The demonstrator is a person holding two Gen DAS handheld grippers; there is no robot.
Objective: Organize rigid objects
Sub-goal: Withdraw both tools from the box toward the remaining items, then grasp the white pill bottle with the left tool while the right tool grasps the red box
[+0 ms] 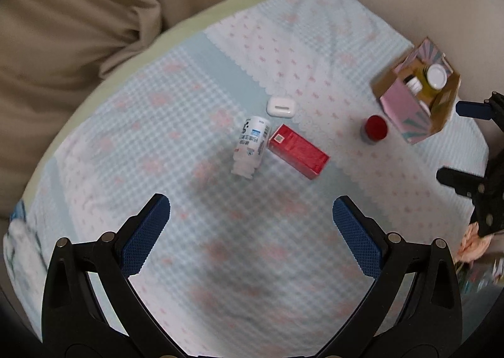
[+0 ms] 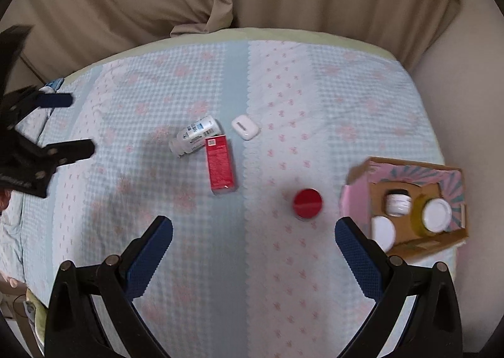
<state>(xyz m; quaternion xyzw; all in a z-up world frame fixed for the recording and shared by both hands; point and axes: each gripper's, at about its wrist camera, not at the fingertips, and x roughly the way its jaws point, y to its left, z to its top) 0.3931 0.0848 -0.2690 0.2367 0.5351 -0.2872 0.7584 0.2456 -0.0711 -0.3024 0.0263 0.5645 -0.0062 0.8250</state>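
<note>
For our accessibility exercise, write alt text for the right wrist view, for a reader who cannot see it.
An open right claw hangs above a blue checked cloth holding a red-capped jar, a red box beside a lying white bottle, and a small white case. At right, a cardboard box holds three containers; the left claw shows at the left edge.

No wording can be read anywhere. The white bottle [image 1: 249,145], lying ahead of the left fingers, carries a label with a blue band and black print too blurred to make out. The red box [image 1: 297,151] touching it bears a small square code patch, also illegible.
</note>
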